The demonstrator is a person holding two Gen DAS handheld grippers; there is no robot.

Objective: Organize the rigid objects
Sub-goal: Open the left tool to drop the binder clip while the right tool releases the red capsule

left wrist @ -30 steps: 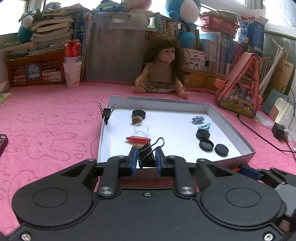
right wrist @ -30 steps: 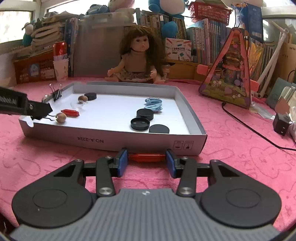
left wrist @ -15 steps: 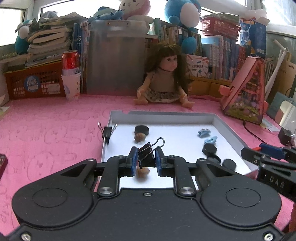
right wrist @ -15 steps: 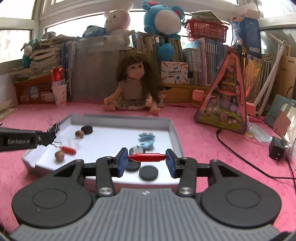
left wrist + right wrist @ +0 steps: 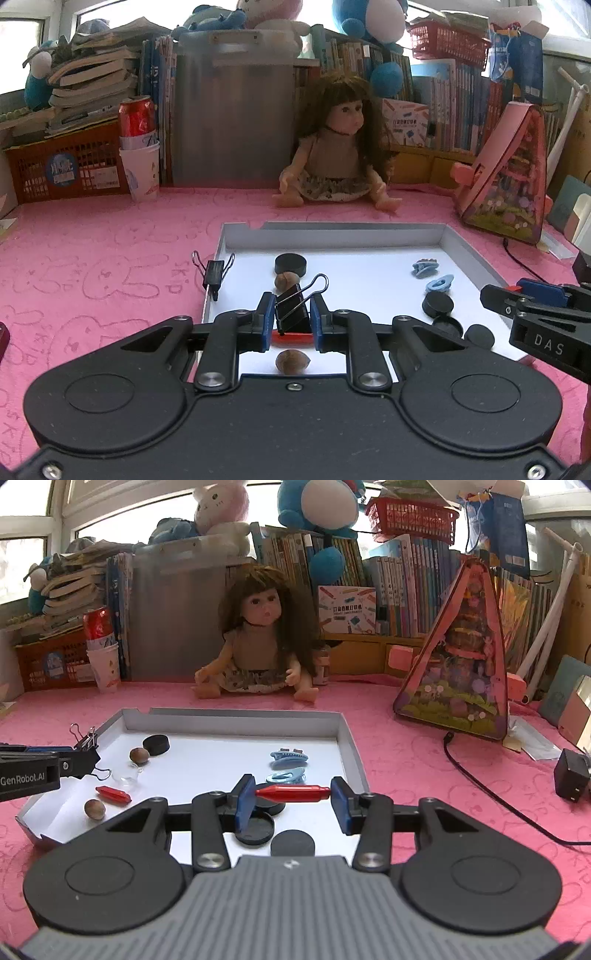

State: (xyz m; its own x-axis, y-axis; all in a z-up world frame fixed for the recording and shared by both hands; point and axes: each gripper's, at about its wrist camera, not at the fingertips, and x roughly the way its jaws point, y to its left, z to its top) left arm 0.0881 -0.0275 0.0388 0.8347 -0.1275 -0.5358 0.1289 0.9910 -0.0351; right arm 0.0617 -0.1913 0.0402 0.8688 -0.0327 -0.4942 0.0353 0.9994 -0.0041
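The left gripper (image 5: 291, 318) is clenched on a black binder clip (image 5: 293, 313), blue pads pressing its two sides, wire handles pointing up toward one o'clock. It hangs above the near end of the white tray (image 5: 456, 242); directly under the jaws lie a red capsule (image 5: 291, 336) and, at six o'clock from it, a nut (image 5: 292, 362). The right gripper (image 5: 293, 797) grips a second red capsule, the red piece (image 5: 293, 793), endwise, one pad on each tip, so it spans the gap level. Below it on the tray floor sit black caps (image 5: 255, 829), with two blue hair clips (image 5: 288, 757) at twelve o'clock. In the right view the tray's left half holds another nut (image 5: 139, 755), a black disc (image 5: 156, 744), a clear dome (image 5: 126, 777) and the loose capsule at nine o'clock. A second binder clip (image 5: 214, 274) is clamped on the tray's left wall, at ten o'clock from the left gripper. Things in the tray seem grouped by kind, so both hands look to be in the carrying step, each load above the tray and not yet set down. Next, I judge, the carried clip should go to the left wall beside its twin, and the red piece down beside the loose capsule; that calls for lowering close before letting go, since the capsule may roll and the nuts nearby could be knocked.
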